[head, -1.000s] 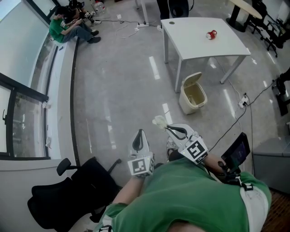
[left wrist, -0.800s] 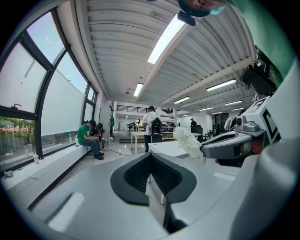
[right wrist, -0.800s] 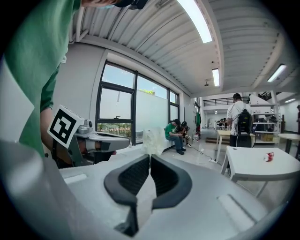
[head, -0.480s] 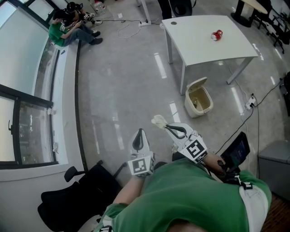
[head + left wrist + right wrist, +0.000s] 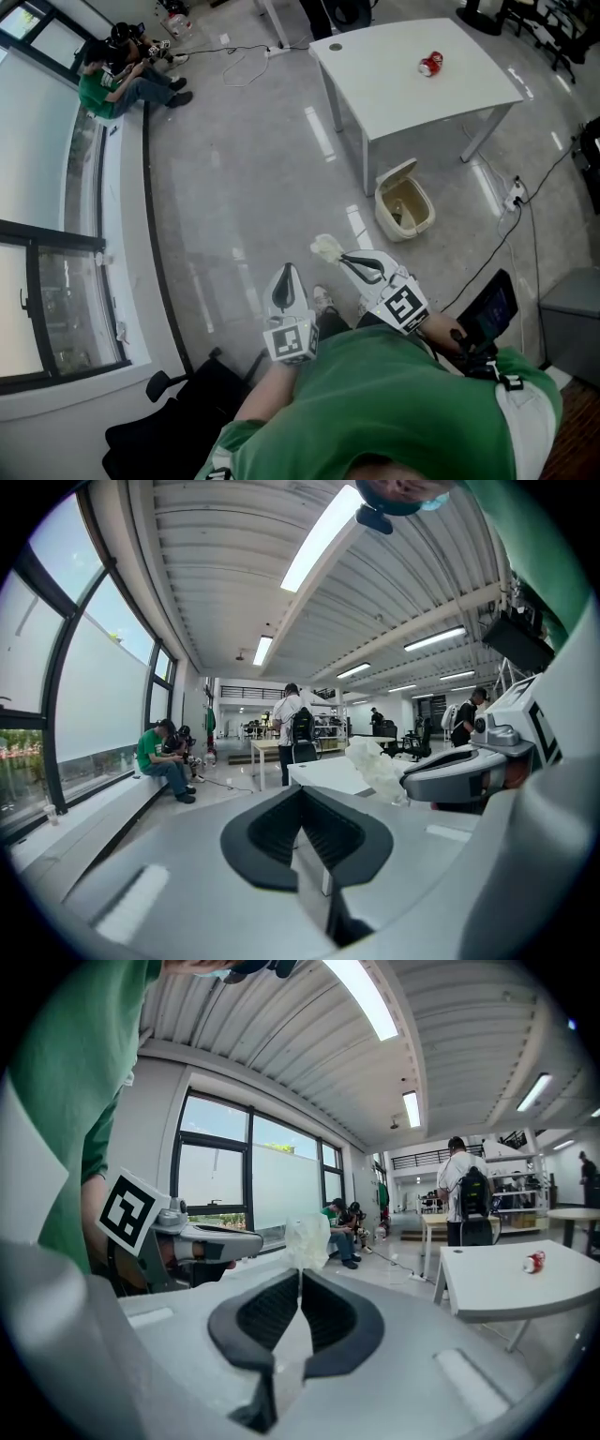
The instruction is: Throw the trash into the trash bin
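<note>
1. The right tongs [image 5: 343, 261] gripped a crumpled white paper wad [image 5: 327, 248]; the left tongs [image 5: 289, 277] were closed on nothing.
2. The open trash bin [image 5: 382, 201] stood on the floor ahead and rightward, nearer the right tongs and well apart from them.
3. Only the head view showed the bin. The right gripper view showed the pinch and the surface [image 5: 487, 1283].

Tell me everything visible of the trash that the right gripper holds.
The trash is a small crumpled wad, pale and whitish, thin and slightly translucent; tissue or plastic film, I cannot tell which. The right gripper has its jaws shut on the wad's lower end, so most of it sticks out past the tips. It hangs in the air above the floor, not yet over the bin. Nothing else touches it.
</note>
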Available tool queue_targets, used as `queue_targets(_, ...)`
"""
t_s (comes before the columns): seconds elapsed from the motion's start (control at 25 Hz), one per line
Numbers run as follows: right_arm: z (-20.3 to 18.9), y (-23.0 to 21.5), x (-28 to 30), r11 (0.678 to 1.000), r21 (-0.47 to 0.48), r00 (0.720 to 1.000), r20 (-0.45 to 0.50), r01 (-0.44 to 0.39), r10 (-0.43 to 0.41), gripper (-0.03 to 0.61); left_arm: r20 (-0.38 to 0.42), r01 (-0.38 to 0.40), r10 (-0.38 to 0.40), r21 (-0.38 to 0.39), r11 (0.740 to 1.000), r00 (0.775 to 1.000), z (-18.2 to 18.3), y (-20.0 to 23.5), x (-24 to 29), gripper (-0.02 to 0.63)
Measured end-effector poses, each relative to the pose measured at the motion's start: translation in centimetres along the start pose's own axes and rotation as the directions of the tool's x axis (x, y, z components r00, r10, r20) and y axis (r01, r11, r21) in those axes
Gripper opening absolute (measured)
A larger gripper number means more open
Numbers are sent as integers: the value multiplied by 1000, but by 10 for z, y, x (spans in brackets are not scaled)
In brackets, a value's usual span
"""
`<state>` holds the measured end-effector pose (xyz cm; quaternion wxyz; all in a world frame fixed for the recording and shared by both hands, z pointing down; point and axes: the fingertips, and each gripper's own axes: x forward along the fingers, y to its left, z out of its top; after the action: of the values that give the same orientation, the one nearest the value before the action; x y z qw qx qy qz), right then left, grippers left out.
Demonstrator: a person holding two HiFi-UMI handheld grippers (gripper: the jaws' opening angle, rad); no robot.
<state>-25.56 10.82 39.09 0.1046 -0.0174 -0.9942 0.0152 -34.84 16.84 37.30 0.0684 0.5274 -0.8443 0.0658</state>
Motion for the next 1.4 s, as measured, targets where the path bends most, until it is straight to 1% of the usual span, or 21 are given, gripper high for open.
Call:
queue_targets(0.2,0,-27,6,995,17,995,-15,96,-95,15,6,107,-108,18,994,994,11,-7,44,6)
queue_targets(0.32,1,-50,6,984,25,984,-30,176,-175,15,5,201,-201,27,979,980,15,-19,72,6)
queue_targets(0.4,3,-66,8,972,33,972,-37,232,-230,15,12,271,-271,34,962,962,17,-26,92,6)
queue_targets(0.52,9,-86,13,952,42,952,-44,304,-302,15,32,359,-360,49,932,932,20,-31,121,6)
queue_targets(0.6,10,-98,17,933,49,934,-53,356,-354,15,33,415,-417,53,908,908,21,-35,139,8)
queue_targets(0.76,10,-112,19,885,66,886,-85,461,-455,15,11,526,-527,46,849,850,29,-46,161,6)
queue_targets(0.88,9,-121,21,845,78,847,-106,529,-521,15,3,593,-594,35,804,805,27,-51,175,6)
queue_targets(1.08,8,-133,13,780,86,784,-125,619,-608,15,0,675,-675,34,737,738,20,-65,193,6)
queue_targets(1.16,7,-140,5,758,90,762,-136,646,-634,15,-20,704,-704,34,709,710,24,-79,198,6)
queue_targets(1.24,3,-147,-7,735,94,739,-144,672,-658,15,-20,730,-730,34,682,683,25,-96,201,8)
queue_targets(1.32,-1,-153,-20,715,96,720,-147,693,-678,15,0,747,-747,27,664,665,22,-111,203,6)
queue_targets(1.4,-3,-159,-32,698,101,705,-147,709,-694,15,0,759,-760,46,649,650,23,-124,206,6)
